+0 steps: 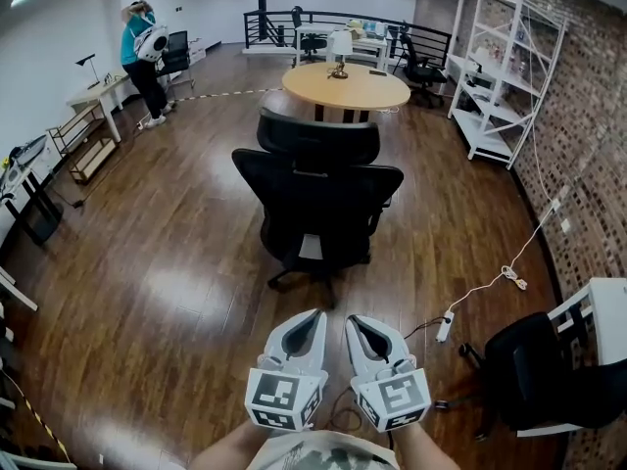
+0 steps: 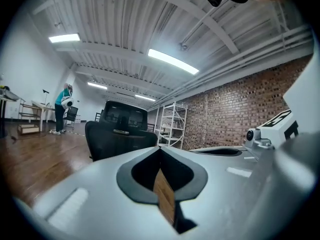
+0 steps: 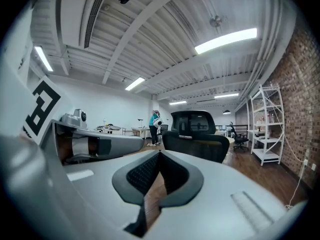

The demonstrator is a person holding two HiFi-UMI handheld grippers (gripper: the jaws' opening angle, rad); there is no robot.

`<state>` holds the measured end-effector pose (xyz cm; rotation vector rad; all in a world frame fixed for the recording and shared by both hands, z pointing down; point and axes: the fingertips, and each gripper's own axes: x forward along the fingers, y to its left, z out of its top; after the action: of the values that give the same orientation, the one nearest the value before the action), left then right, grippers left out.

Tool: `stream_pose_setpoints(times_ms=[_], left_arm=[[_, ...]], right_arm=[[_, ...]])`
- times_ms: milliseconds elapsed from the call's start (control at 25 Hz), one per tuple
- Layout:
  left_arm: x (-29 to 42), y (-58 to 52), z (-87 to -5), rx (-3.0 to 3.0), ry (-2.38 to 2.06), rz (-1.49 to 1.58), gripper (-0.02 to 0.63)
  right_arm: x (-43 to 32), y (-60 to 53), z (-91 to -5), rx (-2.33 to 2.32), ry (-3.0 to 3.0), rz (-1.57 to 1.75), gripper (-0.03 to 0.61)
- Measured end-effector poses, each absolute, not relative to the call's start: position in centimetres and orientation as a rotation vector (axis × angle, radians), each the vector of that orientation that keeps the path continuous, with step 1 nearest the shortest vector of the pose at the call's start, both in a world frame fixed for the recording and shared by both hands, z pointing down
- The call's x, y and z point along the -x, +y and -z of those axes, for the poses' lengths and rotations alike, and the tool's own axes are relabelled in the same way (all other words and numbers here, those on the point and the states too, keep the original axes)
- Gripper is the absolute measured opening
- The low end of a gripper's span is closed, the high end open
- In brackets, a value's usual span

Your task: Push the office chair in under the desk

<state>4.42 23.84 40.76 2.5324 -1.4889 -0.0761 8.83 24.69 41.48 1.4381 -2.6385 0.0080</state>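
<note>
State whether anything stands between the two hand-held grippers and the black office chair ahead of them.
Nothing visible does. Only bare wooden floor lies between the left hand-held gripper, the right hand-held gripper and the office chair; both are shut, empty and short of its back.

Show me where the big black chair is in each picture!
Head view: office chair in the middle.
Left gripper view: office chair left of centre, halfway up.
Right gripper view: office chair right of centre, halfway up.
Shared landmark: white shelf by the brick wall, right of the chair everywhere.
</note>
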Motion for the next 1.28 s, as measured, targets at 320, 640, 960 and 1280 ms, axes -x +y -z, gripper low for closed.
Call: stream_pose_setpoints(times_ms=[320,640,960,1280], left_arm=[[-1.4,20.5,-40.8,-2.559,-1.430,0.093,0.015],[0.8,18.3,-40.9,-2.579,-1.410,0.081,0.017],[1.1,15.8,-40.8,-2.596,-1.405,0.064,0.017],[1.7,11.8,-41.0,-2.597,-1.445,0.034,0.017]], right_arm=[[-5.8,21.4,-40.9,-1.495,-2.594,0.021,0.000],[-4.0,19.3,-40.5,-1.535,-2.579,0.041,0.000],[-3.6,16.8,-40.6,-1.535,-2.594,0.040,0.000],[-3.5,12.7,-40.7,-1.523,-2.618,0.056,0.000]])
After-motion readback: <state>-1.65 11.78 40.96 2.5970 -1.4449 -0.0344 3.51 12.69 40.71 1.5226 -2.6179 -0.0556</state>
